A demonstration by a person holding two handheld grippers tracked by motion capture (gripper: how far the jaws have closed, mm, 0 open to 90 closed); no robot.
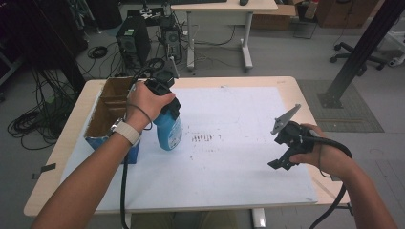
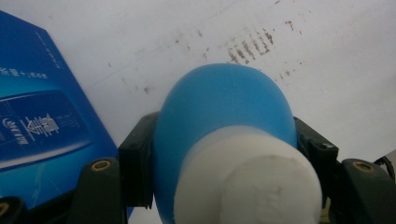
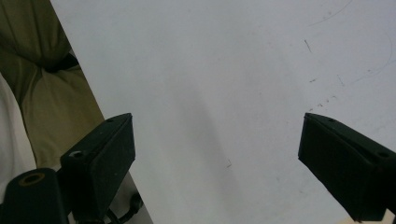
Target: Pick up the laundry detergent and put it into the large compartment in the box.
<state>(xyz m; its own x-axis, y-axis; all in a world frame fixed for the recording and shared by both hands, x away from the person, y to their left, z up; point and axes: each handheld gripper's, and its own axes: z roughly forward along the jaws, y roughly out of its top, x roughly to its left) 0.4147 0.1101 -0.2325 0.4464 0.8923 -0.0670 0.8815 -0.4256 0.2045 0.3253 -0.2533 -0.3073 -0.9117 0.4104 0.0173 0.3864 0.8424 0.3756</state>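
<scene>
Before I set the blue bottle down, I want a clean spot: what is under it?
Under the blue bottle lies the white sheet, with dark smudge marks beside it. The bottle's body covers the patch directly below, so that part cannot be judged. The left tool grips the bottle.

Open white surface (image 1: 239,157) between our two hands, free to cross, cardboard box (image 1: 107,112) walling our left edge, blue bottle (image 1: 168,131) just beside it.
</scene>
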